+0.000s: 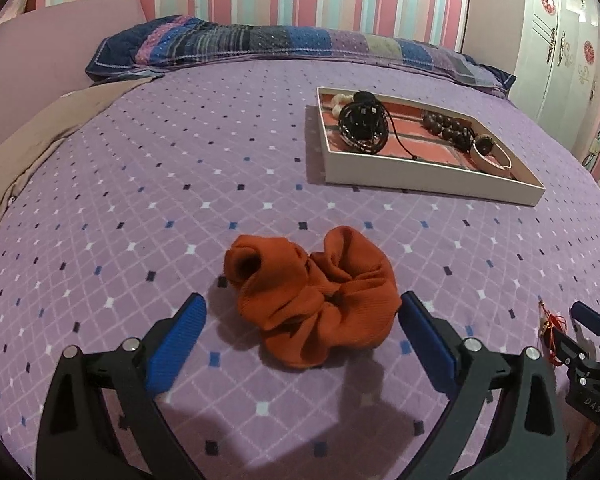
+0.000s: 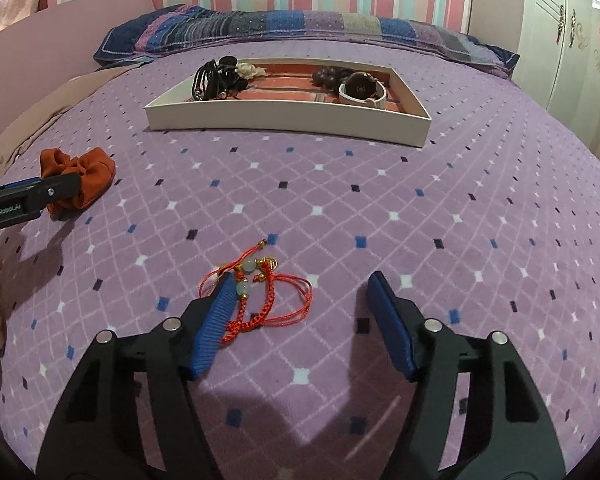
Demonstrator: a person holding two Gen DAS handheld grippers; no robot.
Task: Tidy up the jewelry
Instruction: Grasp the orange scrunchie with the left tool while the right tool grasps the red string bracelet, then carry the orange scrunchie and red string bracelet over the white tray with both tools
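Observation:
An orange scrunchie [image 1: 312,296] lies on the purple bedspread between the open fingers of my left gripper [image 1: 302,306], which is empty. It also shows in the right wrist view [image 2: 80,178]. A red cord bracelet with pale green beads and gold charms [image 2: 260,292] lies just inside the left finger of my open, empty right gripper [image 2: 300,284]. A white tray with a red lining [image 1: 432,178] holds black cords, dark wooden beads, a cream item and a white band. The tray also shows in the right wrist view [image 2: 284,120].
A patchwork pillow [image 1: 284,44] lies along the striped wall behind the tray. A beige cloth [image 1: 40,140] lies at the bed's left side. A white wardrobe [image 1: 560,40] stands at the right. My right gripper shows at the left view's right edge [image 1: 592,344].

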